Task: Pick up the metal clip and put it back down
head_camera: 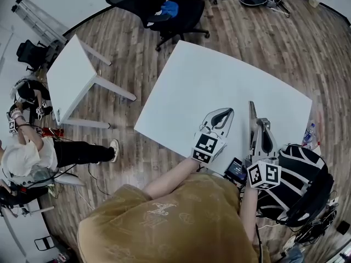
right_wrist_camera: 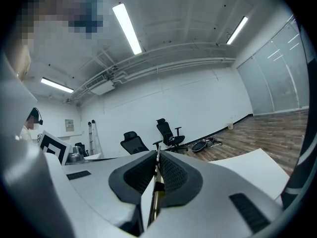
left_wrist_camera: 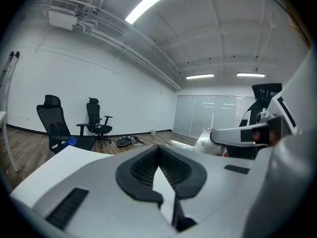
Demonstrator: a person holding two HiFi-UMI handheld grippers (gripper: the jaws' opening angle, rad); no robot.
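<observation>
Right gripper point(right_wrist_camera: 158, 156) is clamping a thin metal clip point(right_wrist_camera: 156, 187). The strip is sitting edge-on between the ribbed pads point(right_wrist_camera: 141, 175), running from the tips back toward the camera, lower centre of the right gripper view. The jaws are nearly together, with just the clip's thickness between them.

Left gripper point(left_wrist_camera: 158, 148) is carrying nothing. Its jaw tips are meeting and only the white table shows through the wedge-shaped gap behind them.

In the head view both grippers are hanging over the near edge of the white table point(head_camera: 219, 75), left gripper point(head_camera: 226, 113) at centre and the right one just right of it, lower right of frame. The bare tabletop is stretching away toward the upper part of the frame. Nothing else is lying on it that I can make out.

Progress: the pick-up half is looking done, since the clip is in the right gripper's grip and appears to be off the table surface, though the exact clearance is hard to tell. What is remaining is the put-down: lowering the clip to the tabletop, opening the jaws and backing off. The left gripper is not looking needed for that.
</observation>
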